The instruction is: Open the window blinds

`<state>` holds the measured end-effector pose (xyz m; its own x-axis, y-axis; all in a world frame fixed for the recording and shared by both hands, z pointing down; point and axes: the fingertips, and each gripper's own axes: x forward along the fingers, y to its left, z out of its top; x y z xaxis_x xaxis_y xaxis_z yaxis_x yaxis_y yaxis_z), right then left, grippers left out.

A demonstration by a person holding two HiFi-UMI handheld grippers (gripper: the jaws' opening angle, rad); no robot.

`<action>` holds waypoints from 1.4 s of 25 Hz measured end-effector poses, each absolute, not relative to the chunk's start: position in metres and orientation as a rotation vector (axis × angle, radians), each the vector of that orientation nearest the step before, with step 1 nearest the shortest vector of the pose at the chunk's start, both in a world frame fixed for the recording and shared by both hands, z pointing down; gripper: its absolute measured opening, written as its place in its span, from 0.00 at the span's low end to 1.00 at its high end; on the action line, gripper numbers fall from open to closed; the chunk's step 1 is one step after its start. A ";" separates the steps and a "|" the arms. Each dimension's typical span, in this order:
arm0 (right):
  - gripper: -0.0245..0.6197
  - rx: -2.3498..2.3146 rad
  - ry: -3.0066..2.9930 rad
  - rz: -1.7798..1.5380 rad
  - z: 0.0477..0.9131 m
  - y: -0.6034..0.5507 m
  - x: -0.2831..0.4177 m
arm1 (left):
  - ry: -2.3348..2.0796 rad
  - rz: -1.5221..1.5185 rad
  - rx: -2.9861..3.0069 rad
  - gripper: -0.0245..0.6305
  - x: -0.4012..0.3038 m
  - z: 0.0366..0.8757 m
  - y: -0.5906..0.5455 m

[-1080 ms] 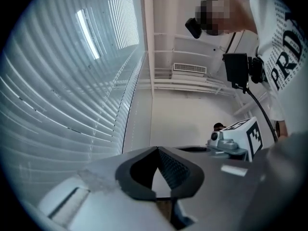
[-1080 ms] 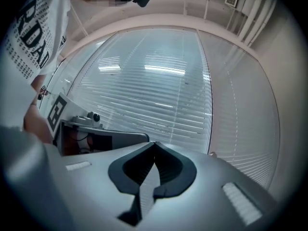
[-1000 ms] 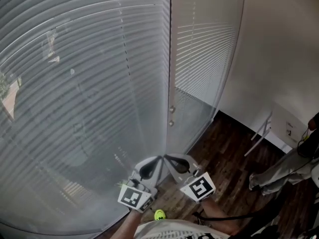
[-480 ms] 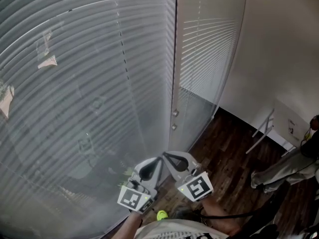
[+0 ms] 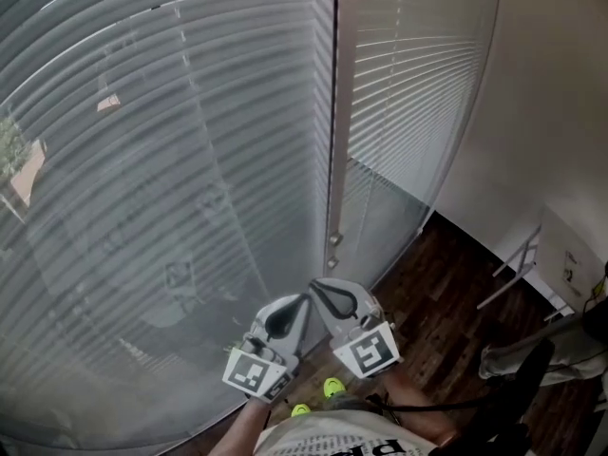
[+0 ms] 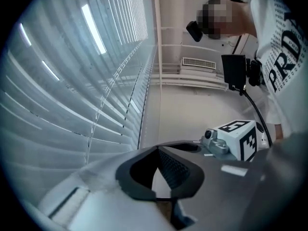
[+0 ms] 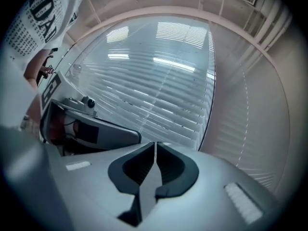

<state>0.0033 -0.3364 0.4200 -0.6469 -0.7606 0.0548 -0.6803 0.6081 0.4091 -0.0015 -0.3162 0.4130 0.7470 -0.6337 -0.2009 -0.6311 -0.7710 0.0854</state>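
While both pairs of jaws sit closed on nothing, the left gripper (image 5: 302, 300) and right gripper (image 5: 316, 286) hover side by side near the lowered grey horizontal-slat window blinds (image 5: 171, 160).

The grey slatted window blinds (image 5: 190, 160) run off the top and left edges of my head view, and whatever lies behind the slats is only haze. Two small fittings (image 5: 333, 240) on the pale upright frame (image 5: 340, 112) are too small to tell. A bystander's pale grey trouser leg (image 5: 570, 342) is cut by the right edge
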 end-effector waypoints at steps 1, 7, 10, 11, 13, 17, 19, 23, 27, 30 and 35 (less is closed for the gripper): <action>0.05 1.169 -2.618 -0.531 0.421 -0.335 0.005 | -1.083 -0.342 2.919 0.02 -0.001 0.414 -0.315; 0.12 1.113 -2.620 -0.542 0.432 -0.372 0.028 | -1.167 -0.356 2.915 0.02 0.016 0.424 -0.346; 0.14 1.093 -2.600 -0.584 0.432 -0.376 0.032 | -1.201 -0.381 2.902 0.02 0.018 0.425 -0.349; 0.16 1.088 -2.597 -0.608 0.430 -0.371 0.030 | -1.230 -0.375 2.890 0.02 0.015 0.425 -0.344; 0.20 1.088 -2.593 -0.663 0.428 -0.361 0.029 | -1.272 -0.363 2.876 0.02 0.012 0.425 -0.331; 0.21 1.117 -2.530 -0.724 0.437 -0.355 0.038 | -1.310 -0.345 2.863 0.02 0.013 0.436 -0.320; 0.24 1.134 -2.490 -0.742 0.441 -0.362 0.043 | -1.301 -0.383 2.847 0.02 0.016 0.433 -0.326; 0.26 1.135 -2.427 -0.783 0.445 -0.380 0.047 | -1.261 -0.349 2.880 0.02 0.019 0.440 -0.338; 0.27 1.112 -2.396 -0.794 0.448 -0.385 0.045 | -1.250 -0.363 2.883 0.02 0.020 0.438 -0.338; 0.26 1.095 -2.383 -0.789 0.452 -0.389 0.044 | -1.241 -0.367 2.890 0.02 0.022 0.438 -0.337; 0.23 1.102 -2.355 -0.854 0.454 -0.390 0.043 | -1.200 -0.344 2.915 0.02 0.025 0.442 -0.337</action>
<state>0.0431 -0.3900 0.4542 -0.6084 -0.7876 0.0977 -0.5419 0.5022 0.6739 0.0254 -0.3370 0.4420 0.6902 -0.6924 -0.2104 -0.6988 -0.7132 0.0546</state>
